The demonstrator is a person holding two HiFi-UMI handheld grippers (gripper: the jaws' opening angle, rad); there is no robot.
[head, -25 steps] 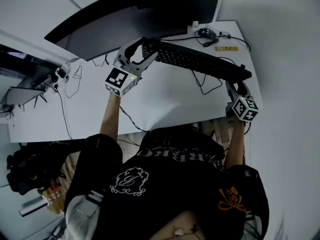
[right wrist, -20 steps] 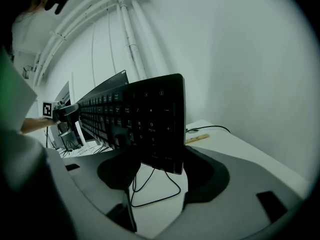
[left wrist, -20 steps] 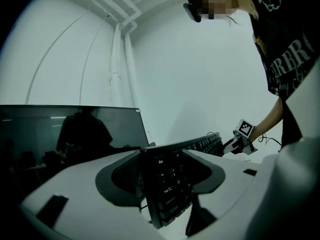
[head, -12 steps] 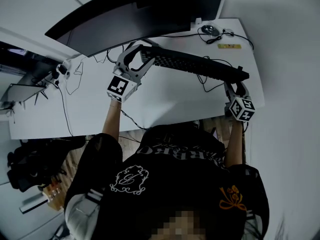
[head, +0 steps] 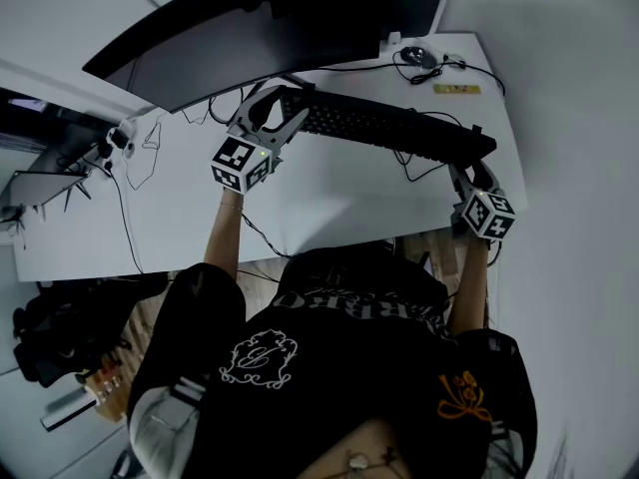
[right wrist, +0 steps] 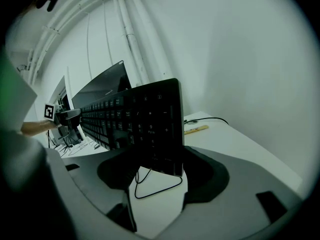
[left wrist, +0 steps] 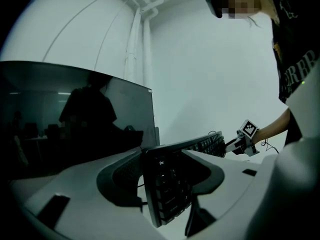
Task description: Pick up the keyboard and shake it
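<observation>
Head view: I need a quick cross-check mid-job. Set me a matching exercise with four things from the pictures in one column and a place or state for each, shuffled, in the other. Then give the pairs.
Things:
1. keyboard
2. mouse
3. monitor
4. right tool

Places or states:
A. stands at the back of the desk, screen dark
B. shut on the number-pad end
C. held up clear of the desk
D. lies on the desk near its far right corner

Pairs: 1-C, 2-D, 3-A, 4-B
</observation>
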